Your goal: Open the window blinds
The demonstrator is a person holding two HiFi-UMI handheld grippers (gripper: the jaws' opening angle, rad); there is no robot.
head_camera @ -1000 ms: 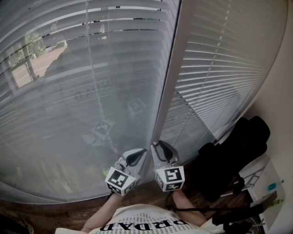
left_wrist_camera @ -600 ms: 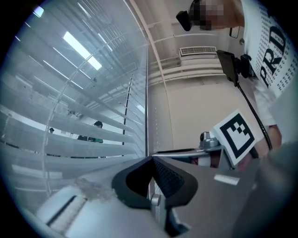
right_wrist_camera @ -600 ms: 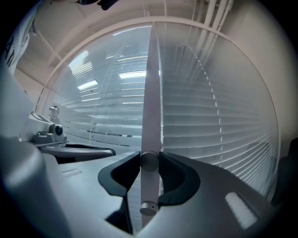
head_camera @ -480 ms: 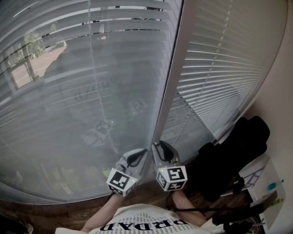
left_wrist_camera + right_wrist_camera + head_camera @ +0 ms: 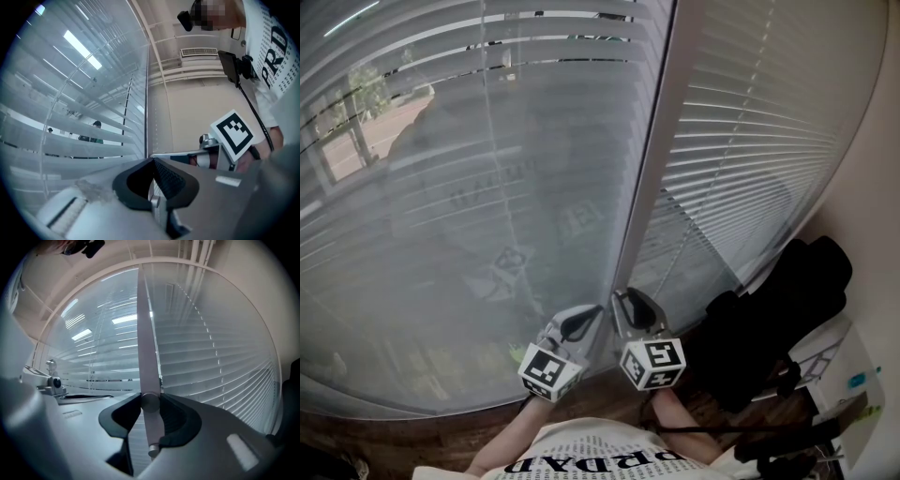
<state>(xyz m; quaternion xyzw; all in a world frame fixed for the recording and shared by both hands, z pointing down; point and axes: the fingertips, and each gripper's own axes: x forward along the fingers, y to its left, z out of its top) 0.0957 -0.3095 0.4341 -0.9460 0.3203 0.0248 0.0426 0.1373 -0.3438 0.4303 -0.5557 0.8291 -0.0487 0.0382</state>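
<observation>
Blinds (image 5: pixel 441 187) down over the window in two panels. Left panel's slats are tilted enough to show the street; right panel (image 5: pixel 741 141) reads paler. Wand (image 5: pixel 146 357) hangs between the panels. Right gripper (image 5: pixel 150 408) is clamped on the wand near its lower end. Left gripper (image 5: pixel 152 178) is just beside it, jaws together, nothing seen between them. Black heap (image 5: pixel 778 309) on the floor to the right.

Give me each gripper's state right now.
Left gripper: closed, nothing visibly held.
Right gripper: closed on the blind wand.
</observation>
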